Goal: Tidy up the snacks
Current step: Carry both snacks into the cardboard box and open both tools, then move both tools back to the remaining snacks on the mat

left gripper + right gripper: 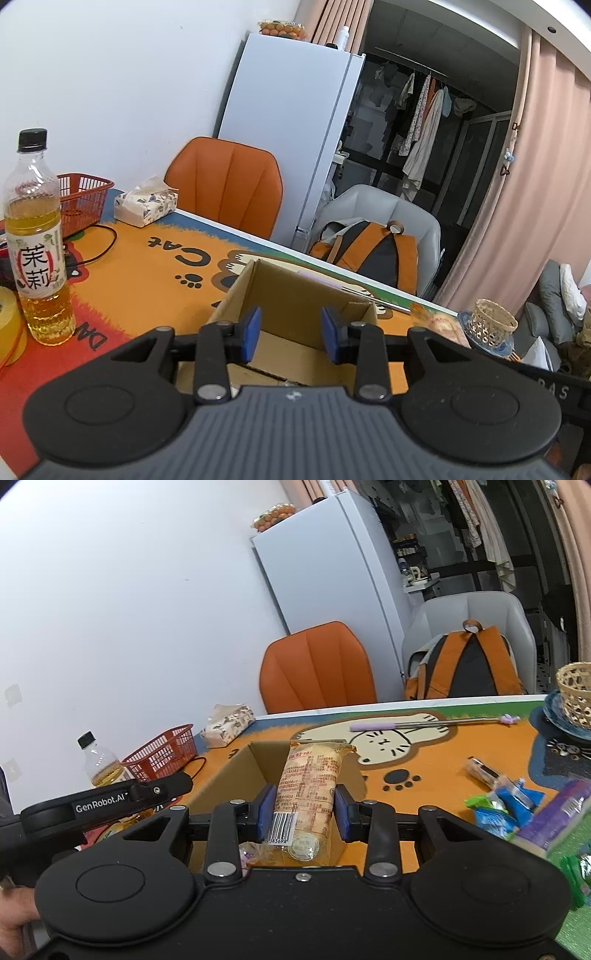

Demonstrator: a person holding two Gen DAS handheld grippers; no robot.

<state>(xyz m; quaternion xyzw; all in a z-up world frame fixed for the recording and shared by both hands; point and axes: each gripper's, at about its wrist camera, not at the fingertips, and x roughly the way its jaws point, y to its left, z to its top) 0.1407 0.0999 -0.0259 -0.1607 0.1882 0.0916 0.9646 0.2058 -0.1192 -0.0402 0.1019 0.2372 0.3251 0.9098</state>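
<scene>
A long clear-wrapped pack of crackers (308, 794) is pinched near its lower, barcoded end by the right tool (304, 810), its blue pads pressed against both flanks, and is held over the open cardboard box (236, 775), its far end pointing toward 12 o'clock. The pack is judged light, with a slick crinkly film and brittle contents that would crack under a hard squeeze; a hold across the middle of the stack, not the loose crimped end, would likely be steadier. The left tool (291, 334) is spread and empty over the same box (236, 295). More wrapped snacks (506, 805) lie on the surface (424, 794) at 3 o'clock.
</scene>
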